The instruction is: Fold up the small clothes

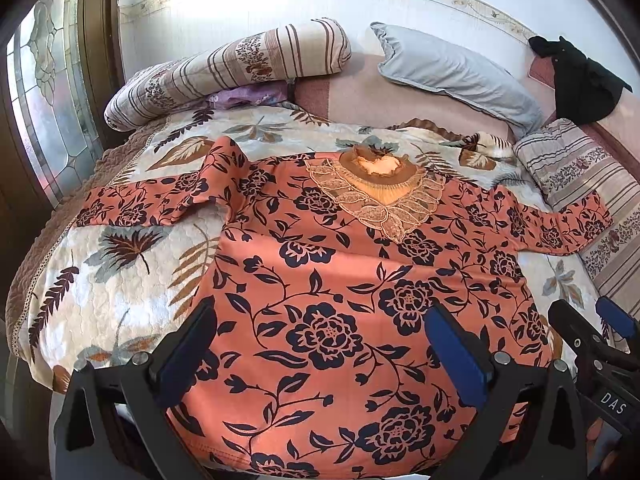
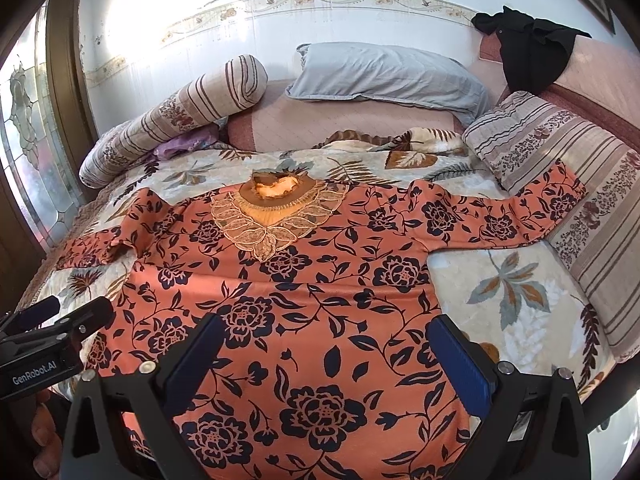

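Observation:
An orange blouse with dark flower print (image 1: 332, 280) (image 2: 304, 288) lies spread face up on the bed, lace collar (image 1: 380, 188) (image 2: 276, 208) toward the pillows. Its left sleeve (image 1: 152, 200) is bent and rumpled; its right sleeve (image 2: 504, 216) reaches onto a striped cushion. My left gripper (image 1: 320, 320) hovers open over the blouse's lower left part, nothing between its fingers. My right gripper (image 2: 326, 336) hovers open over the lower right part. Each gripper shows at the edge of the other's view, the right gripper (image 1: 592, 320) and the left gripper (image 2: 76, 308).
A leaf-patterned quilt (image 1: 120, 280) covers the bed. Striped bolster (image 1: 224, 68), grey pillow (image 1: 452, 72) and striped cushion (image 2: 560, 160) lie at the head and right side. A black garment (image 2: 528, 52) hangs at the back right. A glass-panelled door (image 1: 44, 100) stands left.

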Available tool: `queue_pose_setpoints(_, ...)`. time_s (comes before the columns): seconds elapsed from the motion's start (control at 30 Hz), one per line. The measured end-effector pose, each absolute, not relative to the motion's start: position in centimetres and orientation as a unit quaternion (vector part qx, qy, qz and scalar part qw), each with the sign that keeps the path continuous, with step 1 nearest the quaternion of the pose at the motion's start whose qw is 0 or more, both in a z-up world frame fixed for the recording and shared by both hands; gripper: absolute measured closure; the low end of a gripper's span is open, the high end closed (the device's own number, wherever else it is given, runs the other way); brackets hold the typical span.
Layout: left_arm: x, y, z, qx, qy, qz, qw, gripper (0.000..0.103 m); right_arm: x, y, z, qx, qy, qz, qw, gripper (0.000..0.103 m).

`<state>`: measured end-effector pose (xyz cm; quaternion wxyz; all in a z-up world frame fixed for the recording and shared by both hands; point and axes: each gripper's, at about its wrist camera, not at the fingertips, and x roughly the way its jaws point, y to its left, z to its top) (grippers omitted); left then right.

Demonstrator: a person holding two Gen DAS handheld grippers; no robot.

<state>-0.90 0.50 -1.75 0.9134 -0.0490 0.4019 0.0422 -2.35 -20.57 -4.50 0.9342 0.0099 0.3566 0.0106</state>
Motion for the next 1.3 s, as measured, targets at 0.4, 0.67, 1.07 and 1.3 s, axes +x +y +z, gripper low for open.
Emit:
queue_pose_setpoints(0.4, -0.8, 0.3, -1.8, -0.047, 0.403, 0.041, 0.913, 0.0, -2.1, -20.4, -4.6, 0.008, 0.358, 0.014, 0.934, 0.0)
queue_pose_setpoints(0.67, -0.6, 0.2, -1.8, -0.046, 0.403, 0.041, 0.913, 0.0, -2.0, -20.3, -4.6, 0.009, 0.358, 0.013, 0.934, 0.0)
queue_pose_setpoints(1.07, -0.3, 0.3, -2.0, -0.044, 0.404, 0.041, 0.913, 0.0, -1.6, -20.0, -4.6, 0.007, 0.359, 0.014, 0.933, 0.0)
queue_pose_setpoints(1.3, 0.9, 3.5, -3.4, -0.081, 0.42, 0.035, 0.903, 0.0, -0.3, -23.2, -5.8, 0.068, 0.37, 0.033, 0.926, 0.0)
